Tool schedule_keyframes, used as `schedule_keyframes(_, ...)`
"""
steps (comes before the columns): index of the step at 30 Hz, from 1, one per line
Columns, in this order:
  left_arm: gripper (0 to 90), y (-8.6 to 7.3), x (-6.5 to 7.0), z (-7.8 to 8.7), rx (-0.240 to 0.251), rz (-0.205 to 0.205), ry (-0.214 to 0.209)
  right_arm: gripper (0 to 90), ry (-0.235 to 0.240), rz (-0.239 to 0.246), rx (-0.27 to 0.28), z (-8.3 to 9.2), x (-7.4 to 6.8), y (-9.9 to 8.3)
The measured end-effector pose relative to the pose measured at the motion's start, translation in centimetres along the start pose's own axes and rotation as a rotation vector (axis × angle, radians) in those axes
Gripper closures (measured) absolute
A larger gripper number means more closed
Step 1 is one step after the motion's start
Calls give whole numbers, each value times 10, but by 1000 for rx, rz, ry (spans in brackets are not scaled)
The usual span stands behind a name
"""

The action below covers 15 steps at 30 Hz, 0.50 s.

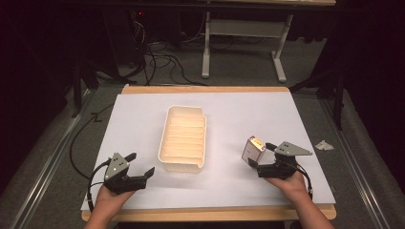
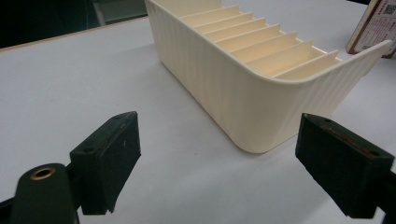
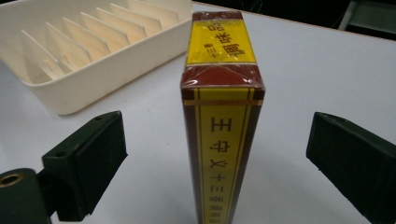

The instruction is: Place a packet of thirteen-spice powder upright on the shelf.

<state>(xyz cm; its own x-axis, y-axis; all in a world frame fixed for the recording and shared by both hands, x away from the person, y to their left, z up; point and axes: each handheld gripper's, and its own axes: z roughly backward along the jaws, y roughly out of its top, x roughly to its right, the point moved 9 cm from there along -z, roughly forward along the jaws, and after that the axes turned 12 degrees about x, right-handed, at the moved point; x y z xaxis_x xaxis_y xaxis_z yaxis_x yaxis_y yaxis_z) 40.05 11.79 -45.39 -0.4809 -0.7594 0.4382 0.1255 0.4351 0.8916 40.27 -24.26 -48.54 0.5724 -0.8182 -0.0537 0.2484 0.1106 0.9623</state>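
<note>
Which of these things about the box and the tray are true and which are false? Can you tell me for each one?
1. The red and yellow box stands on end between the right gripper's jaws. True; the pads are not touching it.
2. The cream divider tray is full of boxes. False: its slots are bare.
3. The left gripper holds the tray. False: its jaws stand open, short of the tray's corner.
4. The tray sits on the white table cover. True.
5. The box lies inside the tray. False: it stands on the cover, to the tray's right.
</note>
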Motion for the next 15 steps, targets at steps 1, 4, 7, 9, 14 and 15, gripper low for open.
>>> schedule_keyframes(1, 146, 0, 0, 0, -1, -1, 0, 55, -4, -4, -3, -1, 0, 0)
schedule_keyframes(4, 141, 0, 0, 0, -1, 3, -1, 98, -10, -20, -7, -4, 3, -2)
schedule_keyframes(7, 141, -1, 2, 1, -1, -3, -11, 158, -14, -20, -15, -7, 2, -4)
schedule_keyframes(9, 141, 0, 3, 1, 2, -4, -12, 183, -15, -14, -18, -8, 2, -5)
schedule_keyframes(14, 140, 0, 2, 1, 2, -4, -5, 229, -30, -18, -19, -8, 3, -5)
schedule_keyframes(15, 139, 1, 1, 1, 3, -6, -4, 248, -27, -25, -17, -8, 4, -5)
